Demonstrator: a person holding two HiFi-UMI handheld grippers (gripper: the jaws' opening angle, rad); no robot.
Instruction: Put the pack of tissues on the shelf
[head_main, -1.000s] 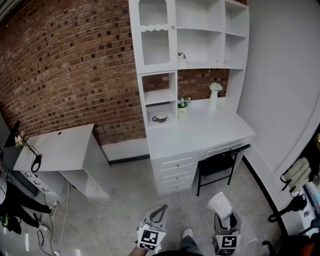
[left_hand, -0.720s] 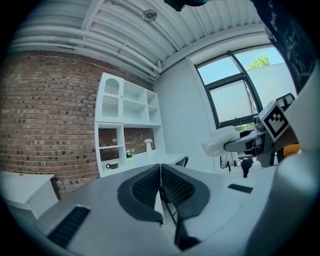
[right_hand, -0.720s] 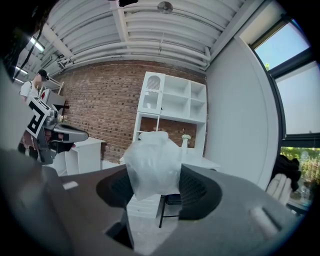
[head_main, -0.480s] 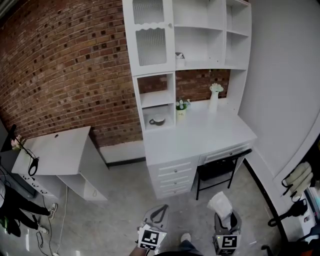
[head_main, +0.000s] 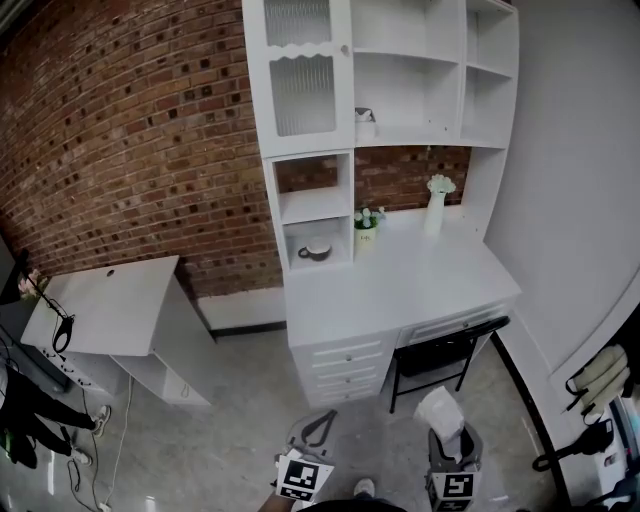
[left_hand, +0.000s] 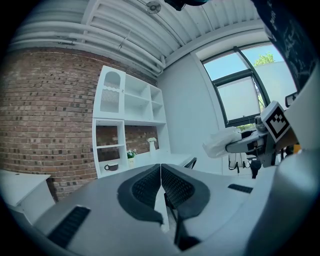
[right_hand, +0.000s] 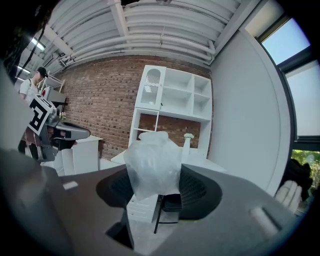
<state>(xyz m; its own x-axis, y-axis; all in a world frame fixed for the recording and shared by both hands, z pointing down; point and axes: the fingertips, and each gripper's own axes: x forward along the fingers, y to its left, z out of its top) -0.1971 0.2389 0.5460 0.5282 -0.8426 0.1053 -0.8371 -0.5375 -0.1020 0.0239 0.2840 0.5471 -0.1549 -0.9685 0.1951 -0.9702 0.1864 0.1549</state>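
Right gripper (head_main: 450, 438): jaws pinching pack of tissues (head_main: 439, 409), held upright. Left gripper (head_main: 318, 422): jaws pressed together, empty. Both well apart from shelf (head_main: 412, 132) above counter (head_main: 420, 282).

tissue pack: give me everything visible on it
The pack of tissues is a soft white bundle in crinkly translucent plastic wrap, slightly crumpled. It stands upright, its lower end clamped in the right claw, its top sticking out beyond it. Nothing else touches it. It is held in the air above the floor, in front of the white desk, not on any shelf.
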